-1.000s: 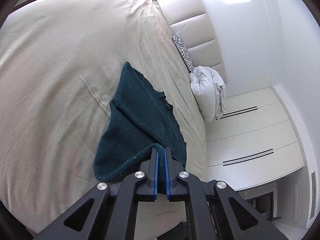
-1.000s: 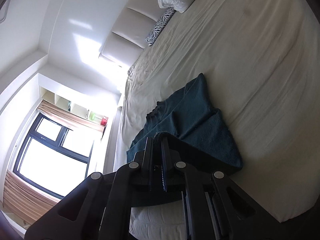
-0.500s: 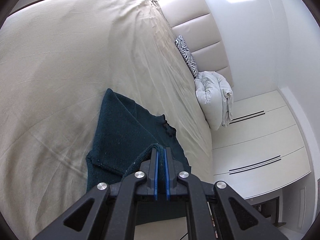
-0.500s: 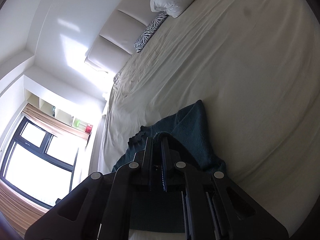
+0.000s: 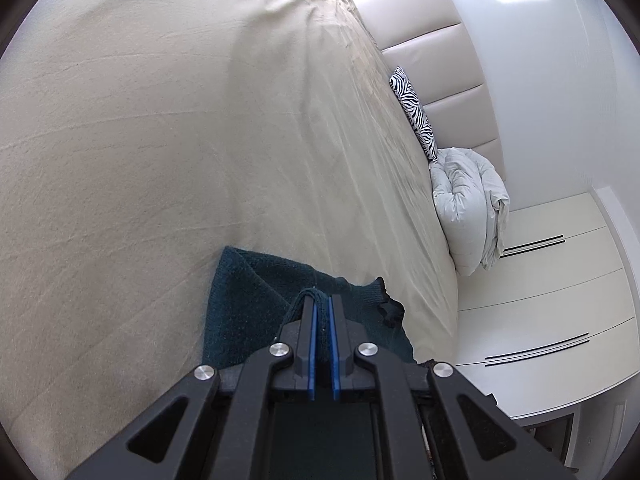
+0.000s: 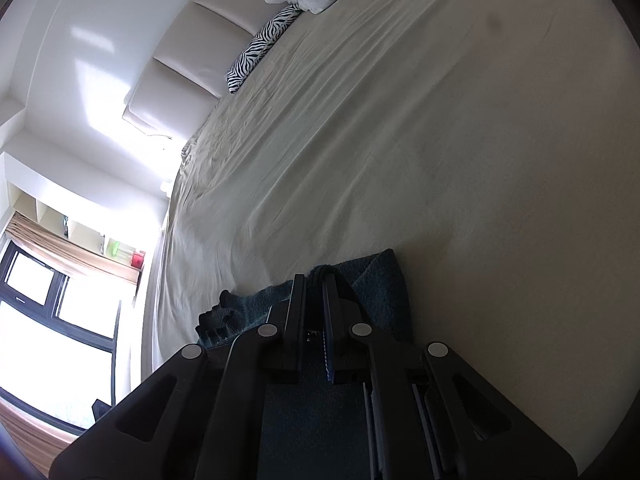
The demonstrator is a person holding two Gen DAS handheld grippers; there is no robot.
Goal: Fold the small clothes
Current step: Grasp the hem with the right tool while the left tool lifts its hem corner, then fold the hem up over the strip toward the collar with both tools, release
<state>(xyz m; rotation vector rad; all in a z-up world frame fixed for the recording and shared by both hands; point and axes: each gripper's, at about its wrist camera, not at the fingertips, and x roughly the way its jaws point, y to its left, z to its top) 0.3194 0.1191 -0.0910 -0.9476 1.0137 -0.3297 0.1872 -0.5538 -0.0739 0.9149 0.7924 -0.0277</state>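
Observation:
A small dark teal knitted garment [image 5: 244, 308] lies on the beige bed sheet [image 5: 160, 140] near the bed's near edge. My left gripper [image 5: 322, 300] is shut on a folded edge of it, which shows between the blue pads. My right gripper [image 6: 316, 280] is shut on another edge of the same garment [image 6: 380, 280]. Most of the garment is hidden under the gripper bodies in both views. A ragged dark corner [image 5: 390, 312] sticks out to the right in the left wrist view.
A zebra-print pillow [image 5: 416, 112] and a bundled white duvet [image 5: 468, 204] lie by the padded headboard [image 5: 432, 48]. White wardrobe doors [image 5: 540, 300] stand beside the bed. A window [image 6: 52, 320] shows in the right wrist view.
Both grippers have carried the garment's edges forward over the rest of it; less of the cloth shows ahead of the fingers, and both views now look farther up the bed.

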